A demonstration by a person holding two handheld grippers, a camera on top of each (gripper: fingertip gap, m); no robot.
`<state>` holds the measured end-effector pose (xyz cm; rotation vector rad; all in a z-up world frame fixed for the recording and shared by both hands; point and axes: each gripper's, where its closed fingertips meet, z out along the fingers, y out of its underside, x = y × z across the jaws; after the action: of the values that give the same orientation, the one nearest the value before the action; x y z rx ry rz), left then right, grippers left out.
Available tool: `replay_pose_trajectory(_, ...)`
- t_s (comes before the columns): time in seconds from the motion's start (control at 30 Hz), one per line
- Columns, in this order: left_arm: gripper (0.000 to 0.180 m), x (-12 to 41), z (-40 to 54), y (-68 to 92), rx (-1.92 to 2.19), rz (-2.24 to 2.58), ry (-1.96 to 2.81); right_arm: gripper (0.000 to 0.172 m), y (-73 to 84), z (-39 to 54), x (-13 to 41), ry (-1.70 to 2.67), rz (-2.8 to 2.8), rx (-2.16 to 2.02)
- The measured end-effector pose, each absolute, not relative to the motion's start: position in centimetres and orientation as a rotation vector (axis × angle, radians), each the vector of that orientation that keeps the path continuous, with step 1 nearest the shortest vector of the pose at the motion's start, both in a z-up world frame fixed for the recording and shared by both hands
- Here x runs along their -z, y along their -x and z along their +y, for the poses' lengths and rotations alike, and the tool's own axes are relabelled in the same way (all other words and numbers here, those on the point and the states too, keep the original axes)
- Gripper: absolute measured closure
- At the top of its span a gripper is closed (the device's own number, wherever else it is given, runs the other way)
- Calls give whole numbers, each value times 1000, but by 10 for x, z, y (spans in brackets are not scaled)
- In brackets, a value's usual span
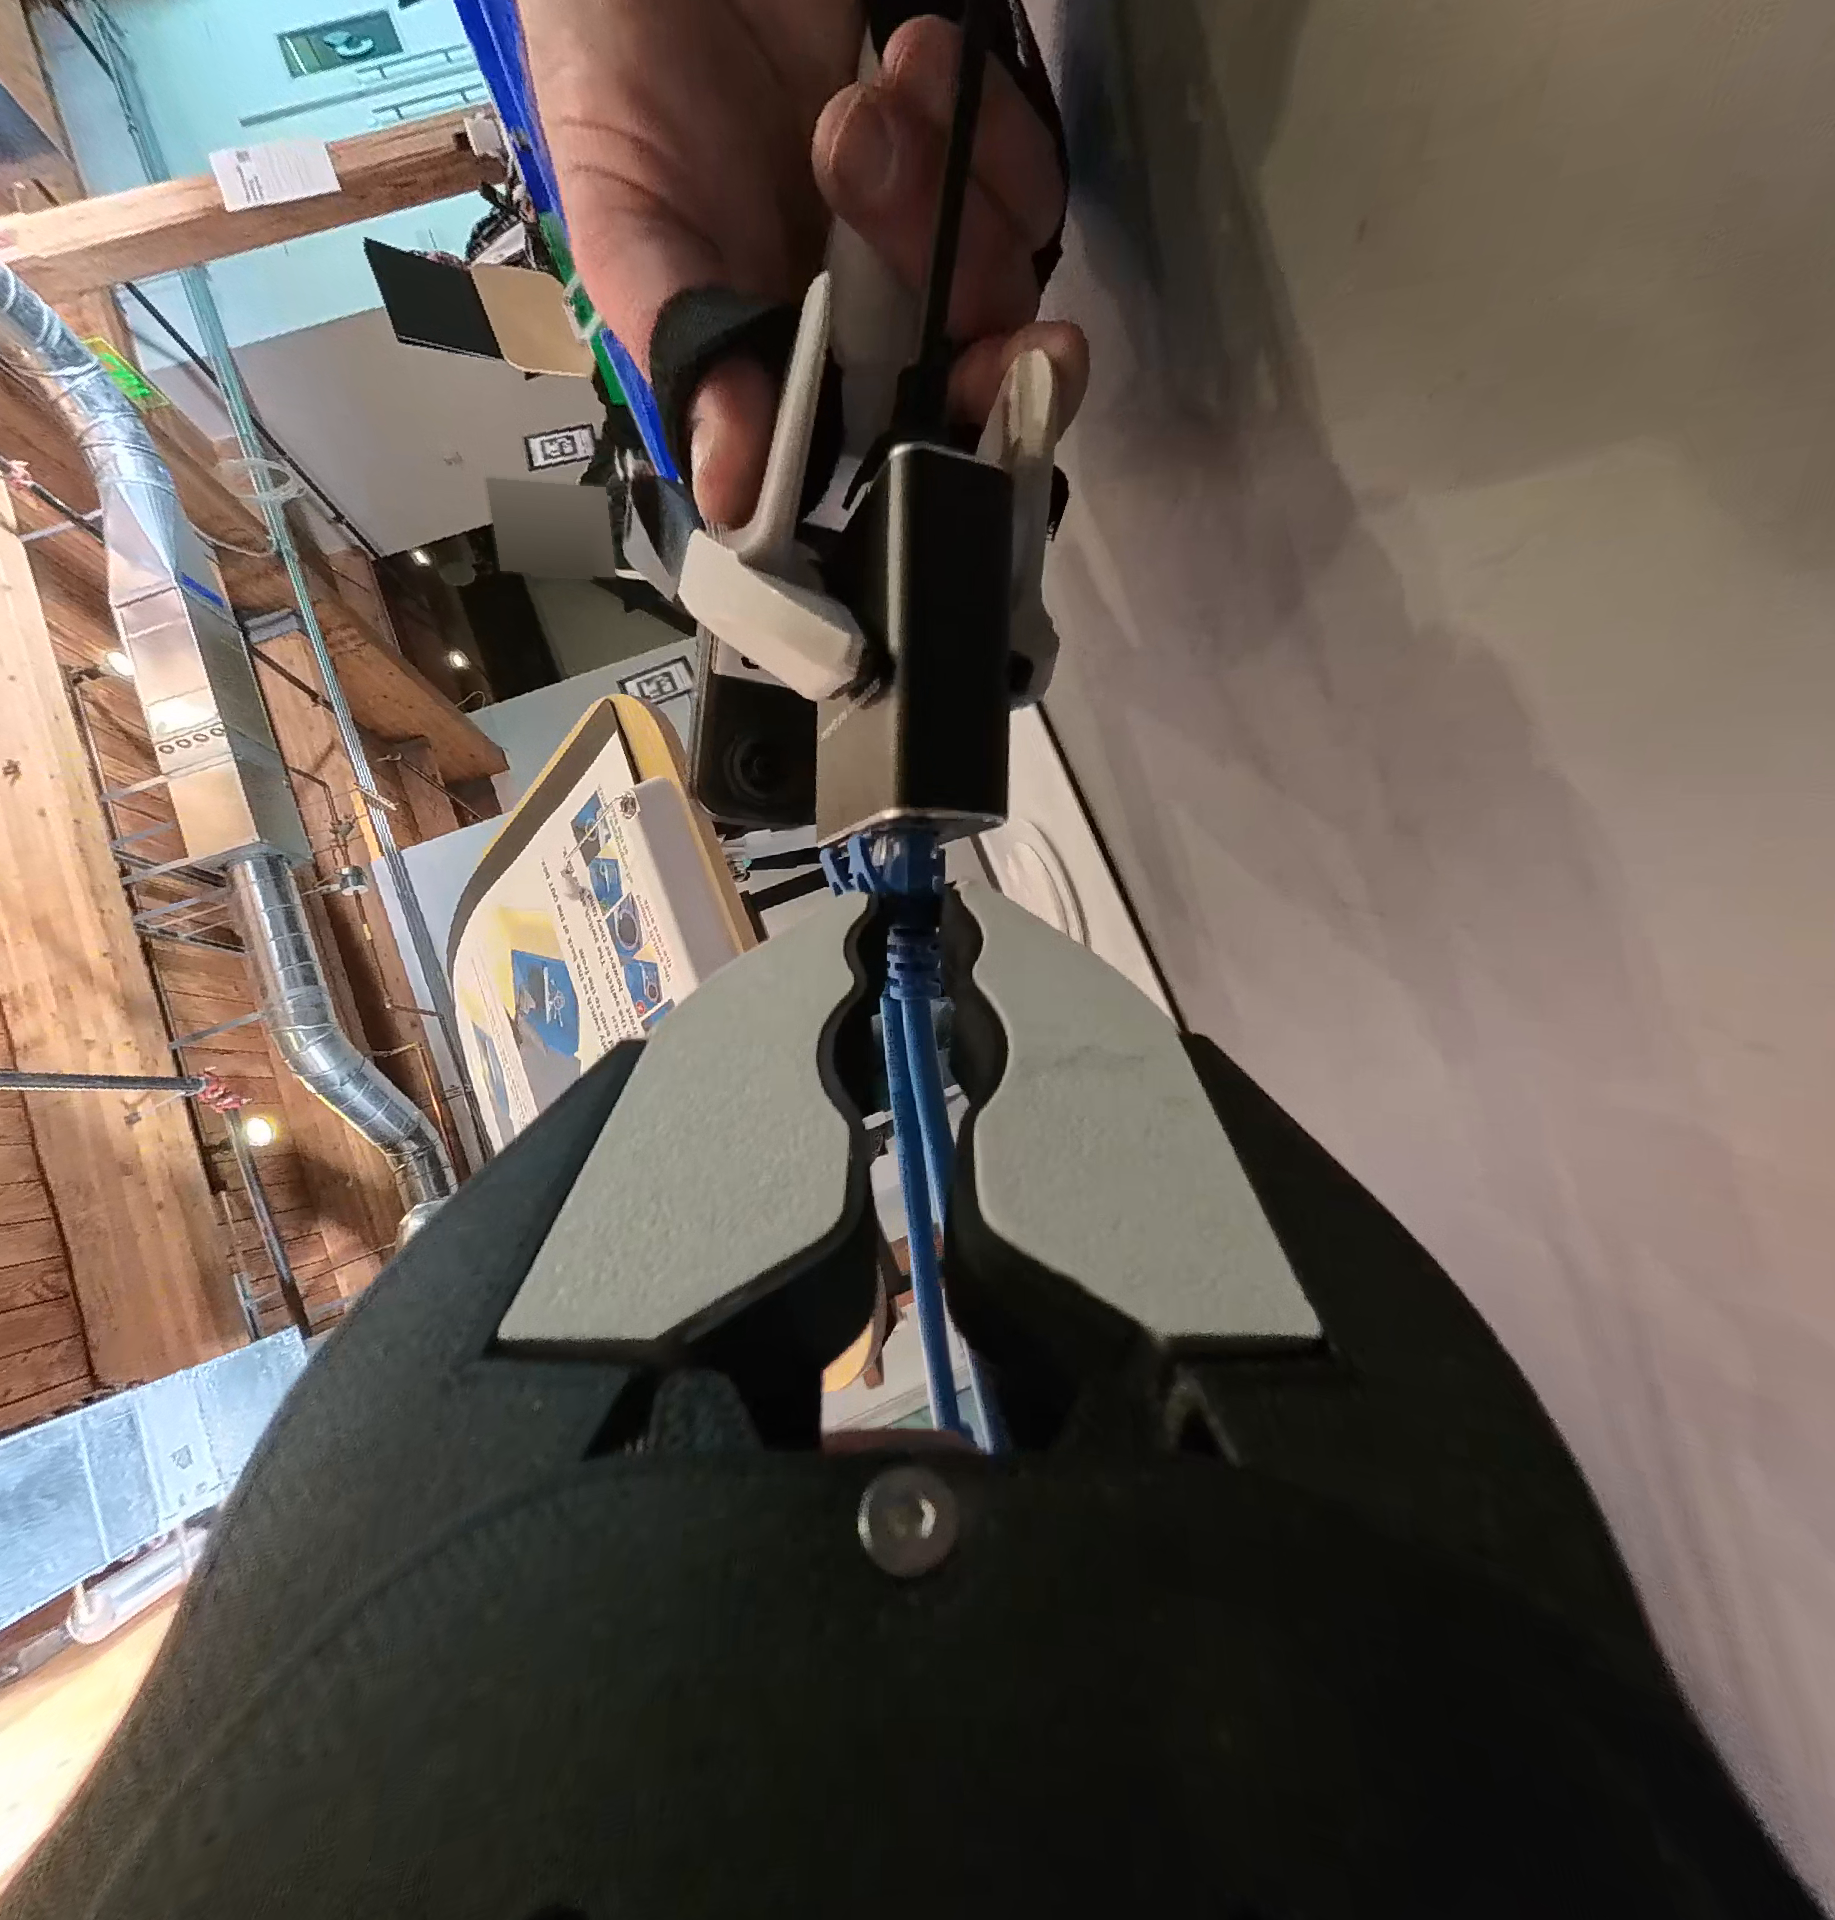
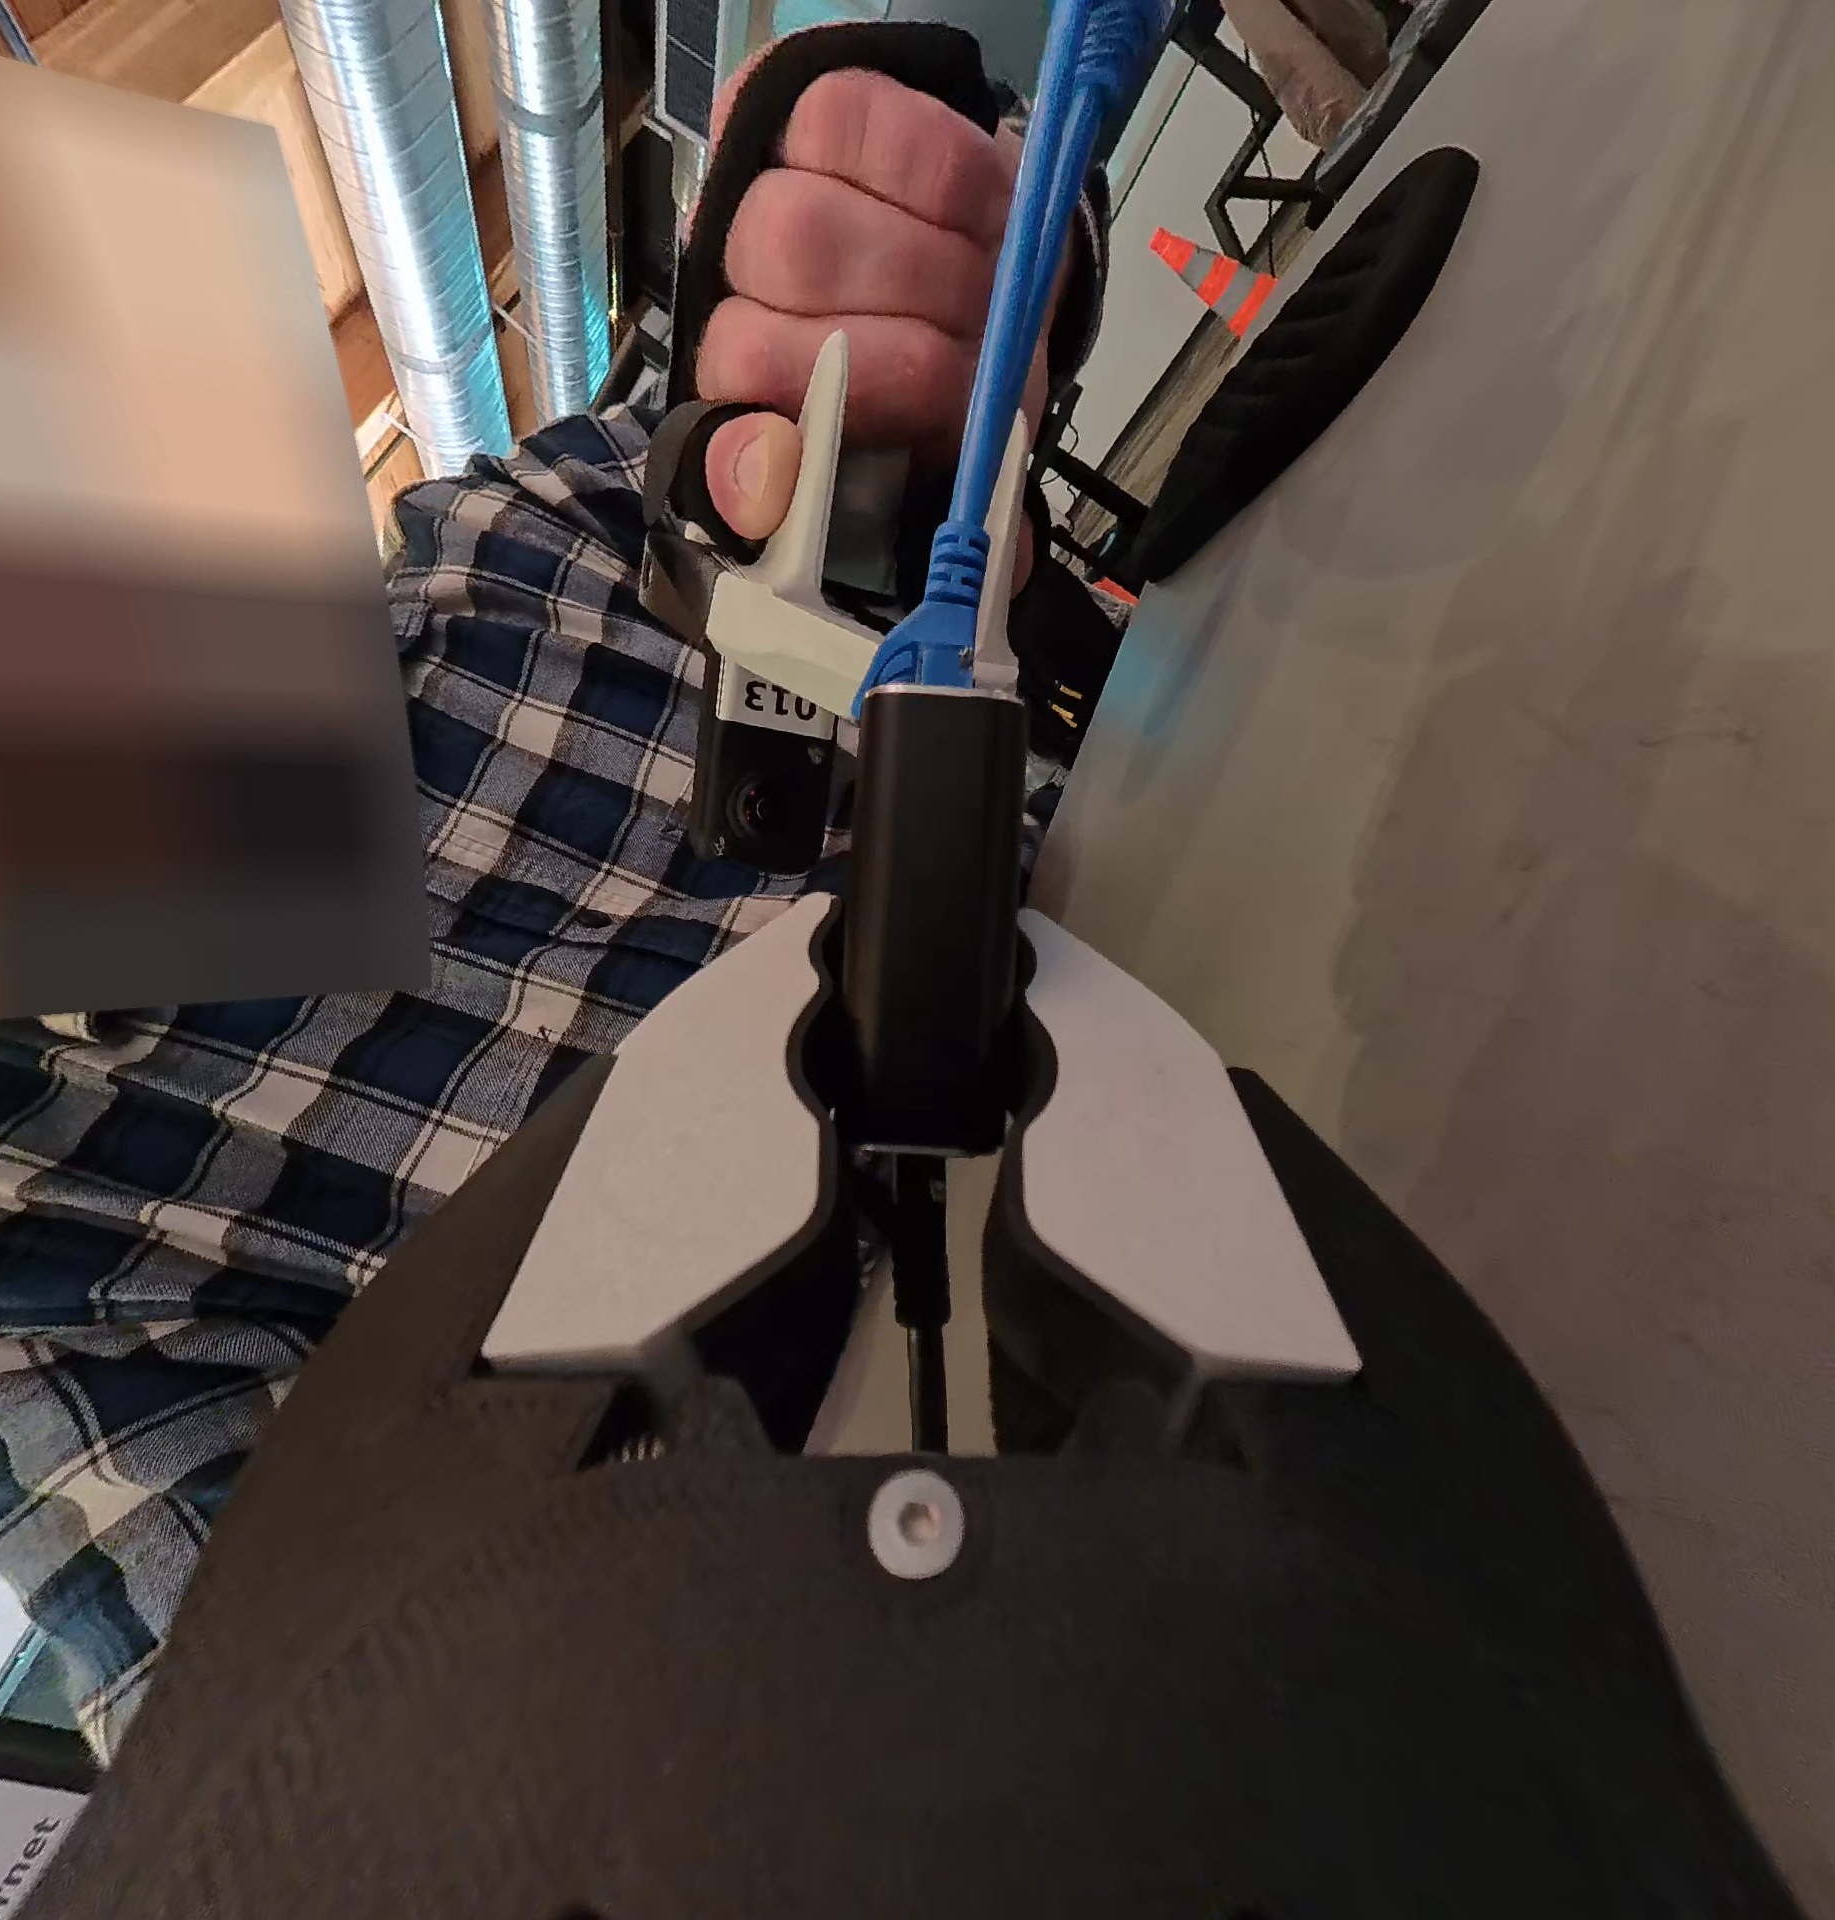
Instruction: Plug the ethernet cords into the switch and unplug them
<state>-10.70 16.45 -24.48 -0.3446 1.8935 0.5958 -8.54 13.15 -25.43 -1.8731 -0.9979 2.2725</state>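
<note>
My left gripper [image 1: 911,920] is shut on the ribbed boot of a blue ethernet cord [image 1: 918,1049]. Its plug [image 1: 897,857] sits in the end face of the black switch [image 1: 949,561]. A second blue plug [image 1: 840,868] sits beside it, and two blue cords run back between my fingers. My right gripper [image 2: 928,961] is shut on the black switch [image 2: 939,831] and holds it off the table. In the right wrist view the left gripper [image 2: 908,670] shows at the switch's far end, on the blue plug [image 2: 954,582]. In the left wrist view the right gripper [image 1: 944,670] clamps the switch.
A black cable [image 2: 923,1351] leaves the switch's near end. The grey table top [image 2: 1515,935] fills the right side of both views. A person's plaid shirt [image 2: 373,1091] and hands are close. A poster board [image 1: 580,935] and metal ducts [image 1: 300,987] stand behind.
</note>
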Motion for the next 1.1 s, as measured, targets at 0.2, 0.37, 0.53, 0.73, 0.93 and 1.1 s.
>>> replay_pose_trajectory(0.2,166,230,170,107,-549,1848,399,145,84,133,245,1847,-1007,-2234)
replay_pose_trajectory(0.37,154,195,178,120,-470,1712,593,145,71,140,238,1868,-996,-2141)
replay_pose_trajectory(0.53,157,189,191,145,-407,1606,793,145,51,145,213,1849,-1000,-2023)
replay_pose_trajectory(0.73,160,234,204,153,-394,1579,969,146,17,144,195,1866,-934,-1931)
replay_pose_trajectory(0.93,160,272,220,136,-361,1598,1024,146,-13,136,179,1885,-885,-1840)
replay_pose_trajectory(1.1,159,289,237,128,-357,1594,1077,146,-50,133,159,1889,-821,-1729)
